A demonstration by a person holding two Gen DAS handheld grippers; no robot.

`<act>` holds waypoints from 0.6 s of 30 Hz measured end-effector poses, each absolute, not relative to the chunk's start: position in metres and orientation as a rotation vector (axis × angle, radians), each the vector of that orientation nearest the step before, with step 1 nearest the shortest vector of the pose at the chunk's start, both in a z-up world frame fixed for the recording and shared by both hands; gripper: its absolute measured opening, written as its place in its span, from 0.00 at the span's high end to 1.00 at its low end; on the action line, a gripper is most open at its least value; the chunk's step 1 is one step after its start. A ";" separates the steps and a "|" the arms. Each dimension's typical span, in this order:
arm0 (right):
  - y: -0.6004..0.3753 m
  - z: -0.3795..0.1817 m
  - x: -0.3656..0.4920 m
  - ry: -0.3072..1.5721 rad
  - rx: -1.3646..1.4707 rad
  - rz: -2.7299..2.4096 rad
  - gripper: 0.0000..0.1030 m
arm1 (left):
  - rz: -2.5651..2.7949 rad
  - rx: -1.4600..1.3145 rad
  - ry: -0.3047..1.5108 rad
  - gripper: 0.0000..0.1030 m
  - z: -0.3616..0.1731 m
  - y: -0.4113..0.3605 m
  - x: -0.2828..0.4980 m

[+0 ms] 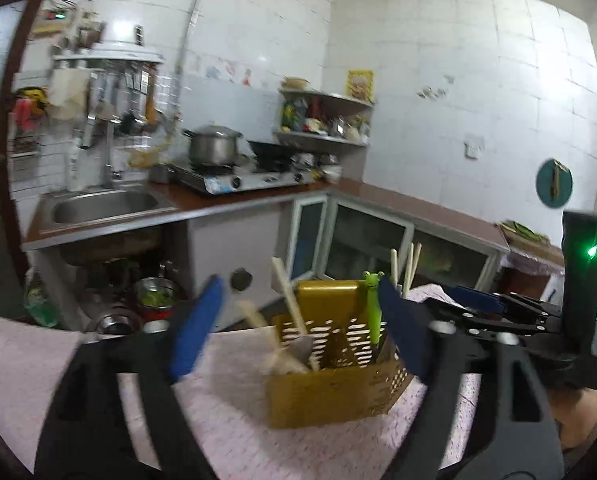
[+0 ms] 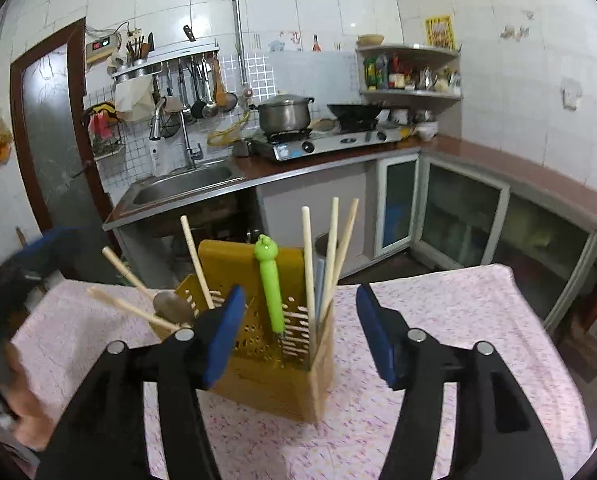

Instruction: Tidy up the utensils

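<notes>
The left gripper [image 1: 298, 328] stands spread wide, blue pads far apart, and nothing is pinched between them. Through the gap sits the yellow utensil caddy [image 1: 330, 392] at about 6 o'clock in the left wrist view, resting on the pink flowered tablecloth [image 1: 234, 432]. Neither pad presses on the caddy; the picture is blurred, so whether the right-hand pad brushes its rim cannot be told.

Over to the right gripper [image 2: 300, 332]: also open, a bit narrower, and empty. Its left pad lies in front of the caddy [image 2: 266, 384]; contact there cannot be judged. The other pad hangs over bare cloth [image 2: 458, 320] at 3 o'clock of the caddy.

Inside the caddy, in the right wrist view, a green frog-headed utensil [image 2: 270, 280] stands near upright in the middle section. Pale wooden chopsticks [image 2: 330, 256] lean together in the right-hand compartment, at 1 o'clock of the frog handle. On the left side, more wooden sticks [image 2: 196, 256] splay out towards 10 o'clock, with a dark spoon bowl [image 2: 172, 308] among them.

At the left edge of the right wrist view a blurred hand [image 2: 22, 412] shows, with the other gripper's blue tip above it. Beyond the table: a steel sink [image 2: 182, 188], and a lidded pot [image 2: 284, 112] on a gas stove [image 2: 330, 140].
</notes>
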State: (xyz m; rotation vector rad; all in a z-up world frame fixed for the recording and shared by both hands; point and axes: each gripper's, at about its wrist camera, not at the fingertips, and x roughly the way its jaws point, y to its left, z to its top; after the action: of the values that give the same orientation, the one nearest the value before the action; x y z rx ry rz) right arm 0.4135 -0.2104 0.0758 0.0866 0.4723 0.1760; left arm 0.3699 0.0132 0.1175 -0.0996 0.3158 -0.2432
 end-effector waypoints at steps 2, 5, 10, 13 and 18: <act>-0.209 0.079 0.392 0.450 0.076 0.156 0.30 | -0.216 -0.097 0.311 0.14 0.121 0.027 0.345; -0.207 0.080 0.348 0.404 0.081 0.129 0.15 | -0.155 -0.092 0.288 0.05 0.119 0.045 0.301; -0.199 0.066 0.264 0.333 0.067 0.101 0.04 | -0.058 -0.093 0.321 0.05 0.099 0.059 0.233; -0.194 0.053 0.224 0.336 0.072 0.084 0.04 | -0.042 -0.120 0.313 0.05 0.087 0.060 0.195; -0.186 0.034 0.169 0.304 0.052 0.043 0.04 | -0.029 -0.108 0.290 0.05 0.060 0.050 0.148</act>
State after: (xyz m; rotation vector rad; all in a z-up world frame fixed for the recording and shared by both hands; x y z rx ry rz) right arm 0.1689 -0.1859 0.0337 0.0522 0.3037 0.0433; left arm 0.1482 0.0501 0.0599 -0.1084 0.2897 -0.0292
